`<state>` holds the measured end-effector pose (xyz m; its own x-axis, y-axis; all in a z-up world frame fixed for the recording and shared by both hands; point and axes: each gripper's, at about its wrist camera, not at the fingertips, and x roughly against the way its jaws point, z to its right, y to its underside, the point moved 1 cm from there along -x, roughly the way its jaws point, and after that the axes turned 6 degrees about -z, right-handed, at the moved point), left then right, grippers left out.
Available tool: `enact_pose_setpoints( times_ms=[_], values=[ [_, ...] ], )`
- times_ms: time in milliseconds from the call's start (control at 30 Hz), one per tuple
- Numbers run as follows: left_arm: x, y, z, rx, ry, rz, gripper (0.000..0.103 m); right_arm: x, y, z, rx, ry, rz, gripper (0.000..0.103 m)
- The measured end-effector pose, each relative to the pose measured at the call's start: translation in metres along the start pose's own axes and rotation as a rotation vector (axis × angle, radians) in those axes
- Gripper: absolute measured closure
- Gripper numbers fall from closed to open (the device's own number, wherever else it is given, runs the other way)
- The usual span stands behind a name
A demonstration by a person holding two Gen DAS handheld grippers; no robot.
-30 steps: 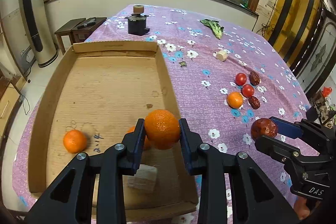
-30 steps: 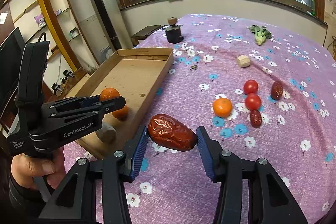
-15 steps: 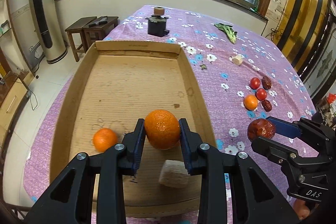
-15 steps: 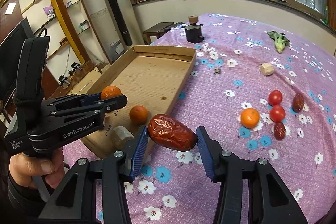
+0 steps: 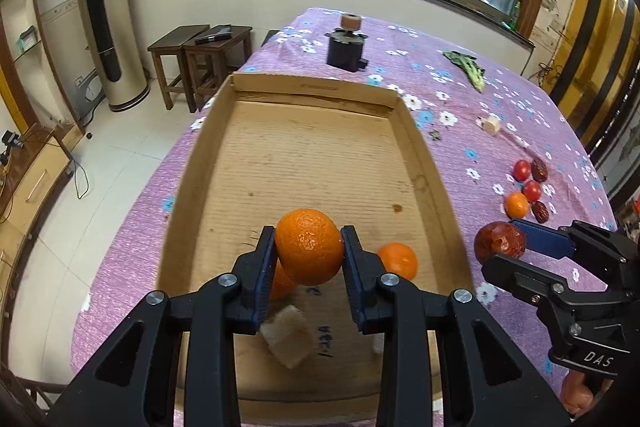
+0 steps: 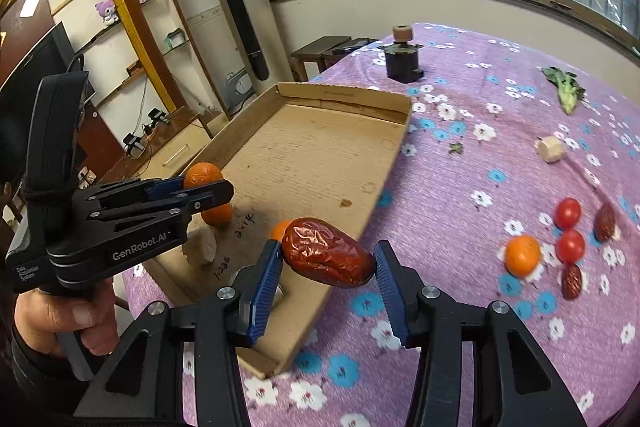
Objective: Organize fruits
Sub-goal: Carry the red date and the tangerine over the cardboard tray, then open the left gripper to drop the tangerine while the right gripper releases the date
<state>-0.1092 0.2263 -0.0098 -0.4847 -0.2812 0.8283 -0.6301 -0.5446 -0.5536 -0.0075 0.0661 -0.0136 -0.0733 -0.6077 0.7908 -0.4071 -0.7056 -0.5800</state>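
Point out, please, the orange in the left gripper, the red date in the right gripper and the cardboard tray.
orange (image 5: 309, 246), left wrist view, middle of its peel.
red date (image 6: 327, 257), right wrist view, middle of its wrinkled skin.
cardboard tray (image 6: 345, 95), right wrist view, far wall.

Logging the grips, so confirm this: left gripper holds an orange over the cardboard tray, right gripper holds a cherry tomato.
Wrong fruit: the right gripper holds a red date, as the right wrist view shows. The left gripper does hold an orange over the cardboard tray.
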Motion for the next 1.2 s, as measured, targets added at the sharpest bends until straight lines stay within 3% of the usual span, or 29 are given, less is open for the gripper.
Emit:
enact_pose_setpoints(
  times_ms=[433,767,967,1033,1200],
  values=[
    [-0.032,-0.017,-0.024,0.044,-0.008,-0.062,0.074,-0.061,-0.042,-0.012,0.029,-0.023,-0.059,0.055],
    [-0.055,-0.018,-0.023,0.04,-0.03,-0.139,0.073,-0.097,-0.048,-0.011,0.04,-0.023,-0.123,0.054],
    [-0.05,-0.016,-0.023,0.04,-0.056,-0.148,0.059,-0.1,-0.047,-0.015,0.062,-0.03,-0.141,0.054],
    [-0.046,-0.016,-0.024,0.041,-0.074,-0.141,0.045,-0.098,-0.047,-0.015,0.056,-0.035,-0.141,0.054],
    [-0.033,-0.013,-0.025,0.039,-0.099,-0.111,0.043,-0.085,-0.044,-0.009,0.038,-0.043,-0.123,0.052]
  ],
)
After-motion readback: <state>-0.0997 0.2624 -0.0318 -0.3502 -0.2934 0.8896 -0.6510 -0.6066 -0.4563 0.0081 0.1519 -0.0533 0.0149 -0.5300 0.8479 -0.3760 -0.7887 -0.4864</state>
